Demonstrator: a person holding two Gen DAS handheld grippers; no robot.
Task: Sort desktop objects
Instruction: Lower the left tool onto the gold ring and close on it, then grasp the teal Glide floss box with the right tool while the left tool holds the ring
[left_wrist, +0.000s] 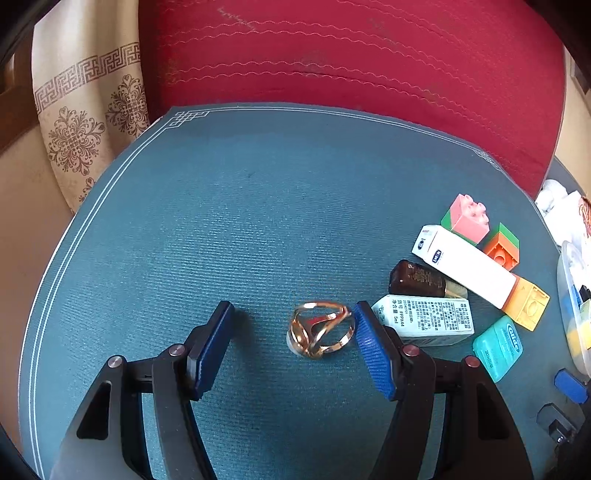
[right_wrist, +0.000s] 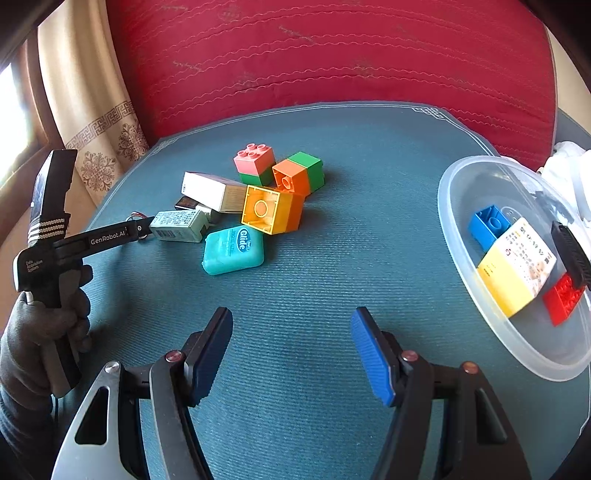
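Blue ribbed pads (left_wrist: 373, 350) line the left gripper (left_wrist: 293, 345), whose jaws stand apart around a gold-coloured ring (left_wrist: 320, 328) lying on the teal mat (left_wrist: 221, 221). The ring sits close against the right-hand pad, clear of the other, so nothing is clamped yet as far as I can see.

From the other side, the right gripper (right_wrist: 291, 354) hangs over bare mat with its jaws spread and nothing between them.

Taking the ring as the mark: just beside it to the right lies a pale printed box (left_wrist: 428, 319), with a teal floss case (left_wrist: 498, 347) a little further right. Behind the pale box is a small dark bottle (left_wrist: 421, 278), then a long white box (left_wrist: 465, 266). Beyond those sit the toy bricks: a yellow-and-orange one (left_wrist: 526, 304), an orange-and-green one (left_wrist: 502, 247) and a pink-and-green one (left_wrist: 469, 218).

Well off to the right of the ring, a clear plastic bowl (right_wrist: 458, 221) holds a blue brick (right_wrist: 487, 223), a yellow-and-white box (right_wrist: 517, 269) and a red brick (right_wrist: 563, 297). A red cushion (left_wrist: 351, 62) rises behind the mat.
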